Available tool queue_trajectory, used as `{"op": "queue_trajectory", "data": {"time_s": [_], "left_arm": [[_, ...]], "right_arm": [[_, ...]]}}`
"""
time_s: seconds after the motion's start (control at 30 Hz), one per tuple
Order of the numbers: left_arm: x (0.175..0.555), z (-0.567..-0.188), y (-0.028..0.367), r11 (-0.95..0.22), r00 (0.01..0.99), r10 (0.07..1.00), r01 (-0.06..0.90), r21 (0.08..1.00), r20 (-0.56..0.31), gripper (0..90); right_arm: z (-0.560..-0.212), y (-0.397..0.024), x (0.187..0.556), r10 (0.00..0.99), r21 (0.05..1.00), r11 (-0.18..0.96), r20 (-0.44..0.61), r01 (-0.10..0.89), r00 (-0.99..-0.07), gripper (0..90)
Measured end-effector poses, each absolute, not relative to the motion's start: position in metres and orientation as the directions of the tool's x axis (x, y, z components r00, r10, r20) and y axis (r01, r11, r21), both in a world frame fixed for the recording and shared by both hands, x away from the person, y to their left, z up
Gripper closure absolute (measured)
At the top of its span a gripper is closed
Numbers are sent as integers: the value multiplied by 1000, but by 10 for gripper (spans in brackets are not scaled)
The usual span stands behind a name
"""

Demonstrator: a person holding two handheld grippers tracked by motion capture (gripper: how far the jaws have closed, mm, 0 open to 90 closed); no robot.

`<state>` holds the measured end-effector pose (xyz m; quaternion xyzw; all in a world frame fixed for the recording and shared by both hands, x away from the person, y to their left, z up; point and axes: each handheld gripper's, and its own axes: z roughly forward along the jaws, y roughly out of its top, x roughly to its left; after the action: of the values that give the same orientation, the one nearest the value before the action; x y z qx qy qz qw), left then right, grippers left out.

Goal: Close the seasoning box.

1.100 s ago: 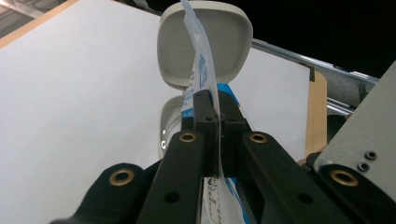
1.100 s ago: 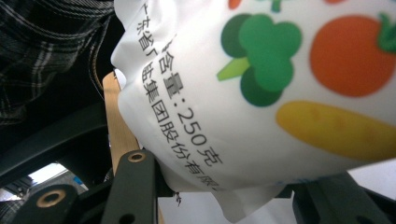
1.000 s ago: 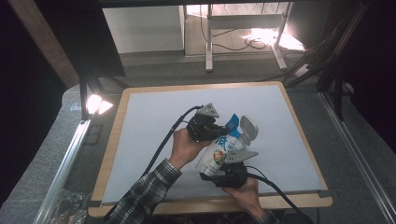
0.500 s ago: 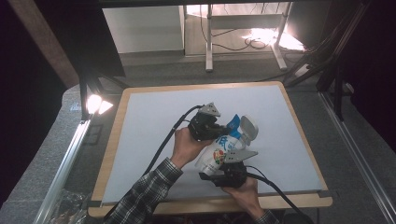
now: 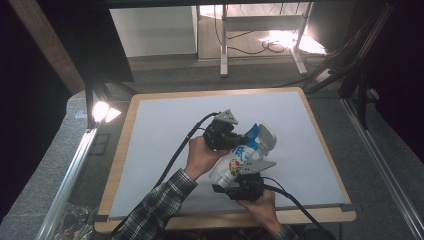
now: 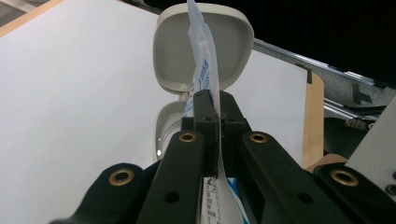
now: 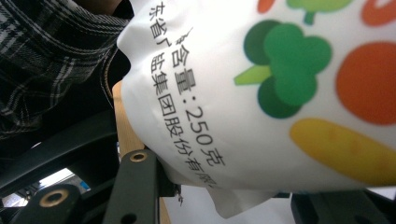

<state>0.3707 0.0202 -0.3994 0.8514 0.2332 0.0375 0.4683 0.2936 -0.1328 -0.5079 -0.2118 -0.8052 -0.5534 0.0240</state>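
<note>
The white bag (image 5: 239,162) with printed vegetables and blue lettering was held above the near middle of the white table (image 5: 160,130), tilted with its top toward the far right, between the two grippers. Beside its top edge sat an off-white flip lid (image 5: 267,137), hinged open — in the left gripper view the lid (image 6: 203,46) stood up behind a thin blue-and-white edge of the bag (image 6: 203,70). The left gripper (image 6: 214,105) was clenched on that thin edge, its black jaws pressed together with the film between them. The right gripper (image 5: 242,187) grasped the bag's lower, fuller end from the near side; in the right gripper view the bulging bag (image 7: 261,93) sat between its jaws, which stood partly apart around it. A checked sleeve (image 5: 155,210) came in from the near edge, and a lamp (image 5: 102,111) shone off the table's far left side.
</note>
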Motion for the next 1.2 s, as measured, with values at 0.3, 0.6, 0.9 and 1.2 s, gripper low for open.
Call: {"op": "queue_trajectory", "data": {"time_s": [0.3, 0.6, 0.9, 1.2], "left_arm": [[372, -399, 18, -452, 885, 435, 373, 811, -165, 892], [373, -396, 16, -457, 882, 439, 385, 802, -173, 892], [375, -395, 15, -452, 874, 447, 403, 796, -189, 892], [377, -393, 13, -468, 876, 444, 404, 786, -186, 893]], "right_arm": [[-506, -132, 294, 315, 882, 296, 271, 366, -909, 577], [-504, -130, 294, 314, 883, 293, 273, 366, -909, 576], [-502, -129, 294, 310, 881, 288, 284, 374, -907, 576], [-500, -128, 295, 309, 883, 276, 292, 379, -905, 575]]}}
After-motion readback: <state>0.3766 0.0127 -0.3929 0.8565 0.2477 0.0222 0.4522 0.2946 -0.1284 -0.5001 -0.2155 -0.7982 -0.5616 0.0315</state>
